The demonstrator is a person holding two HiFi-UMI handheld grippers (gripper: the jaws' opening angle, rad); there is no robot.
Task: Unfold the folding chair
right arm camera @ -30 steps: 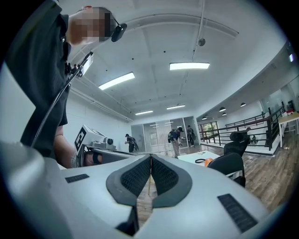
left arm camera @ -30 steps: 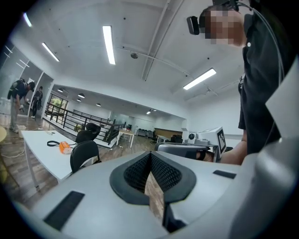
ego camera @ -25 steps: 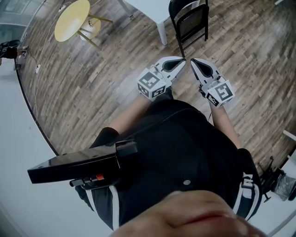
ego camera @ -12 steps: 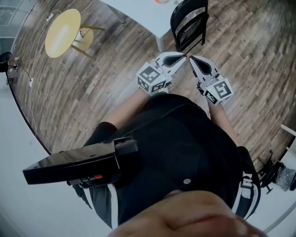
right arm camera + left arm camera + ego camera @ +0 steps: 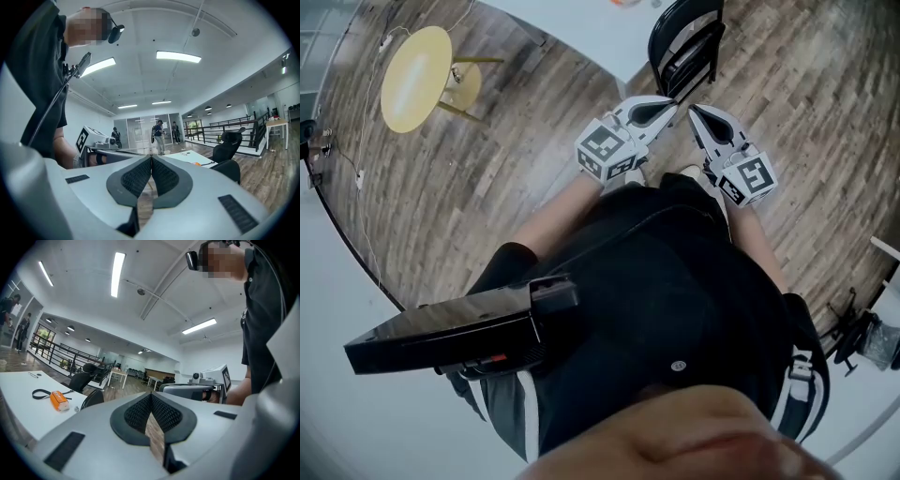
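Left gripper (image 5: 672,103) and right gripper (image 5: 694,111) side by side, both pinched together on nothing. The black folding chair (image 5: 686,56) stands straight ahead of their tips.

Open-plan ofc, desks (image 5: 18,401), swivel chairs (image 5: 232,139), strip lights (image 5: 178,56)

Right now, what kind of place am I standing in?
Most likely an open-plan office or lab workspace. It has white tables, black office chairs and long strip lights on a high ceiling, with more desks further back in a large shared room.
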